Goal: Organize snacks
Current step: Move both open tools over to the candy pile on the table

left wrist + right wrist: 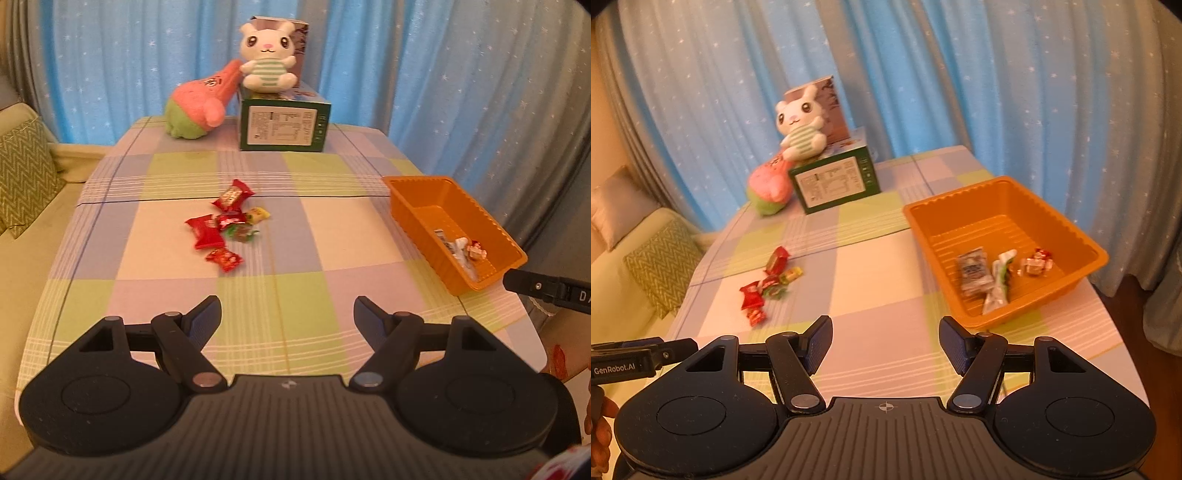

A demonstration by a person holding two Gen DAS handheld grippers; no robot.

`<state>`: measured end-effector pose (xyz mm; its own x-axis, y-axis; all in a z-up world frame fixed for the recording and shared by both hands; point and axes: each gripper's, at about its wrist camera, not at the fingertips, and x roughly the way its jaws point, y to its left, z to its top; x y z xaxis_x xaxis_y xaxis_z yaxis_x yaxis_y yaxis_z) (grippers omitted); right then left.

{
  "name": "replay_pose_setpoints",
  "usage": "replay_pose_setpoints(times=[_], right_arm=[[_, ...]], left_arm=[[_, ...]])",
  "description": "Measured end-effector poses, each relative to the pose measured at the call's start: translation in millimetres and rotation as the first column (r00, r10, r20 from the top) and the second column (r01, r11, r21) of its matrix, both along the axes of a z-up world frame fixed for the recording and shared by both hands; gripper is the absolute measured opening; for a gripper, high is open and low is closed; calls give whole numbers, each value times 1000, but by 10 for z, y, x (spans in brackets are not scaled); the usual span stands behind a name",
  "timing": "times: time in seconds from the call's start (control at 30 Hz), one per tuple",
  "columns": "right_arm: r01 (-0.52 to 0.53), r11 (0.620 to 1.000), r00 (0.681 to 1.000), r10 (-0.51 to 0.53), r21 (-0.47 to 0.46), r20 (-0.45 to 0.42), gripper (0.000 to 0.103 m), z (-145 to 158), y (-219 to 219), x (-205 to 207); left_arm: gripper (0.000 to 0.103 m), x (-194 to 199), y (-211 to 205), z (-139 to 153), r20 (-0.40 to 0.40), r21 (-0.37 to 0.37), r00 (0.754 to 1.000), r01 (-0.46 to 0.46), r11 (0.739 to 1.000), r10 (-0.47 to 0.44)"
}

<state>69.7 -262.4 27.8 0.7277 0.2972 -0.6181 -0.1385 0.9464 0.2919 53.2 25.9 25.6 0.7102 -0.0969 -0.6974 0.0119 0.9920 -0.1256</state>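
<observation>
Closest to me, my left gripper has its two fingers spread apart, and nothing sits between them. My right gripper is spread apart too, and it also holds nothing. Both float over the near edge of the checked tablecloth.

I think I am between trips: some snacks are put away, and more wait on the cloth. The next move, I think, is to reach out to the little pile, lower the fingers around one wrapper, and squeeze it gently. The wrappers are thin and lie flat, so the fingers must go low to catch one.

A bit farther out, the pile of snacks lies in the middle of the table. Most are red packets, and one is yellow. They touch and overlap.

Off to the right is the orange tray. Inside it are a grey packet, a white and green wrapper, and a small red and white candy. Most of the tray floor is bare.

At the far end stands a green box with a bunny toy sitting on it, and a pink plush leans beside it.
</observation>
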Motion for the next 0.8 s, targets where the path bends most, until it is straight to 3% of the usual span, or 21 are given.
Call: replay_pose_setpoints(times=[0.8], right_arm=[[-66,997,998,65,-27,-23,64,-140,330,160]], left_arm=[[77,82,315,-169,-31,2,996,-84,996,84]])
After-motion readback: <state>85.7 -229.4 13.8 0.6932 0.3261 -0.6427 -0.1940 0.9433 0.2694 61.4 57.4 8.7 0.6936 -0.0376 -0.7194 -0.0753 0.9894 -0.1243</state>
